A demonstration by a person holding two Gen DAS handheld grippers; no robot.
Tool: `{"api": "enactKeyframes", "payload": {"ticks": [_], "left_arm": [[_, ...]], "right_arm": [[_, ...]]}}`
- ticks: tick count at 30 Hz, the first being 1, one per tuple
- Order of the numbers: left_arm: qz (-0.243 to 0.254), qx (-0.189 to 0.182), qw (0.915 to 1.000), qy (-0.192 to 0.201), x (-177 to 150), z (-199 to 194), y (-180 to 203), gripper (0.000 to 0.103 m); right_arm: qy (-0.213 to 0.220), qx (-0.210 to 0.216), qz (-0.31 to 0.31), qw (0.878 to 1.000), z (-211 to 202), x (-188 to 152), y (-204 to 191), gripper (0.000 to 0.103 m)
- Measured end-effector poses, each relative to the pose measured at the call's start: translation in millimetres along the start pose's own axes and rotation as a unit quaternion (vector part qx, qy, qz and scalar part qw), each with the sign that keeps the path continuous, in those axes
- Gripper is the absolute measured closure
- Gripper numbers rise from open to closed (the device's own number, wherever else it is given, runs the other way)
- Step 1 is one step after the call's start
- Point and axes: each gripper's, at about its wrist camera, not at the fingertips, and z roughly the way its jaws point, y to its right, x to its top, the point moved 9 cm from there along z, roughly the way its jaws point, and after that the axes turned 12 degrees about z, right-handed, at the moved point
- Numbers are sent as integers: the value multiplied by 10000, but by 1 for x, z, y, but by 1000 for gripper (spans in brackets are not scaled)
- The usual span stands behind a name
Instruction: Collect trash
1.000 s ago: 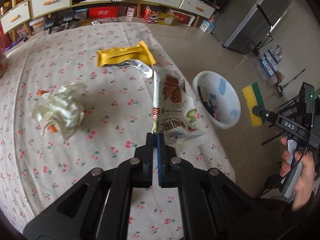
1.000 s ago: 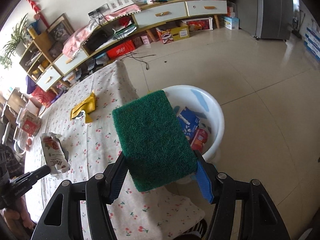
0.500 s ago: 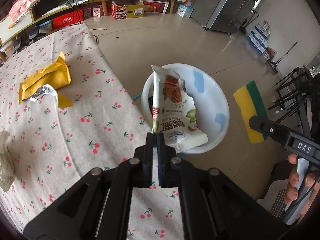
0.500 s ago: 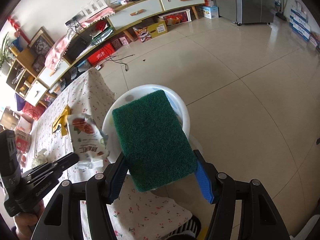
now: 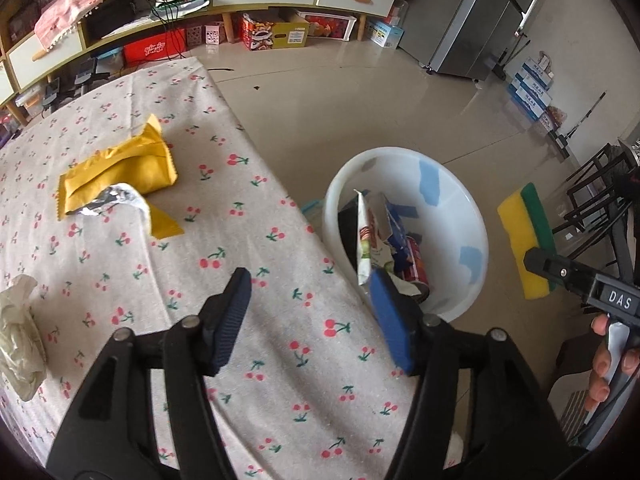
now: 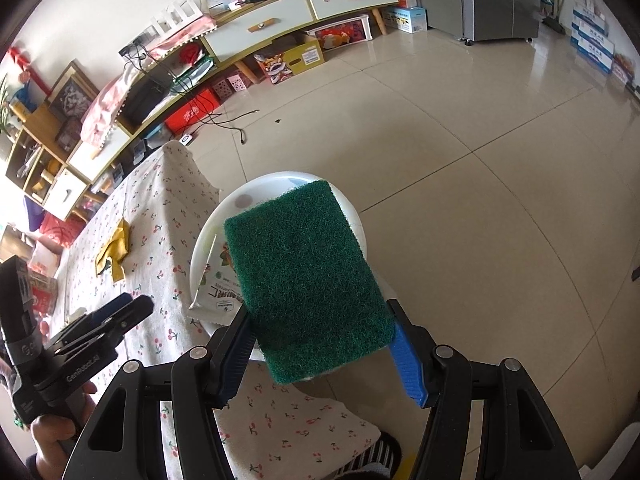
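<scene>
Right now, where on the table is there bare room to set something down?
Bare cloth runs along the table edge beside the white basin, between the yellow wrapper and the opening left gripper. The far corner beyond the wrapper is bare too. The crumpled tissue crowds the left side.

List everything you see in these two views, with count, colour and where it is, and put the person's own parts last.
white basin: one, white with blue patches, on the floor beside the table.
snack packet: one, white printed, inside the basin with other wrappers.
yellow wrapper: one, yellow with foil lining, on the tablecloth.
crumpled tissue: one, off-white, at the table's left edge.
tablecloth: one, cream with red cherries, over the table.
sponge: one, green over yellow, clamped in the right tool.
fridge: one, grey, far wall.
left tool: one, black, jaws opening, nothing between them.
right tool: one, black, above the basin.
</scene>
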Motion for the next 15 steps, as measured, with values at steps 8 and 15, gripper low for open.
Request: {"api": "enactKeyframes", "payload": {"ticks": [8, 15], "left_arm": [[-189, 231, 9993, 224, -20, -44, -40, 23], [-432, 413, 9973, 420, -36, -84, -79, 18]], "right_arm": [[-75, -51, -157, 9998, 13, -1, -19, 39], [-173, -181, -251, 9994, 27, -6, -32, 38]]}}
